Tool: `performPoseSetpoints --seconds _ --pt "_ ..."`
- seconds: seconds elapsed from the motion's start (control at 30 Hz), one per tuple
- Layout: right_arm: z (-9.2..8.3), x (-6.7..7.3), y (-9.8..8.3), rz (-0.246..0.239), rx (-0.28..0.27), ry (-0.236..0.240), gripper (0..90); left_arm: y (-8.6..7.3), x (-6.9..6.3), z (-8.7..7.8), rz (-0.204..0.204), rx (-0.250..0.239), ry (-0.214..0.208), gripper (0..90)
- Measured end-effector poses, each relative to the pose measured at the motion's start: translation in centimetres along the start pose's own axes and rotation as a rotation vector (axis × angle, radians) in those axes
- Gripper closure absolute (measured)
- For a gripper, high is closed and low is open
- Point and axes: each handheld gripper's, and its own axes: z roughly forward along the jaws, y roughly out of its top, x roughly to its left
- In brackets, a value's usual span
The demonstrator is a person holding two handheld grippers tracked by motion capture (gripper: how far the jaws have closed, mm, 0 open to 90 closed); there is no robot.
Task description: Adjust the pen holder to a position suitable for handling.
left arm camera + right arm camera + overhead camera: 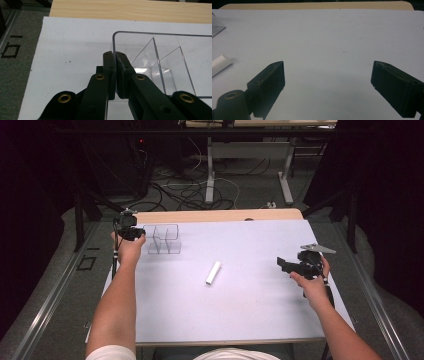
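White paper covers the table (250,310). At its far left corner the left gripper (115,56) pinches one wall of the clear plastic box (160,62), which looks light, stiff and slippery; that thin rim seems the best hold. The right gripper (328,77) hangs spread, holding nothing.

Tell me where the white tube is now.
In the high view the white tube lies on the table's white sheet near its middle, between the clear box and the right hand-held gripper.
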Motion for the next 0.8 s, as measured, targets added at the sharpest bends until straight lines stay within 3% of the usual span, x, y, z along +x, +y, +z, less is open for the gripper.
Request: performPoseSetpoints --seconds 0.1,0.63,0.8 --pt "0.0 0.0 0.0 0.003 0.001 0.000 11.6 -0.1 -0.5 -0.1 0.009 0.009 0.000 88.1" --pt "0.0 0.3 0.1 -0.003 0.001 0.013 12.4 -1.3 -4.4 -0.8 -0.036 0.014 0.002 87.7" --pt "0.0 0.3 0.1 -0.010 0.000 0.015 12.7 -1.6 -5.6 -0.9 -0.050 0.019 -0.015 87.5"
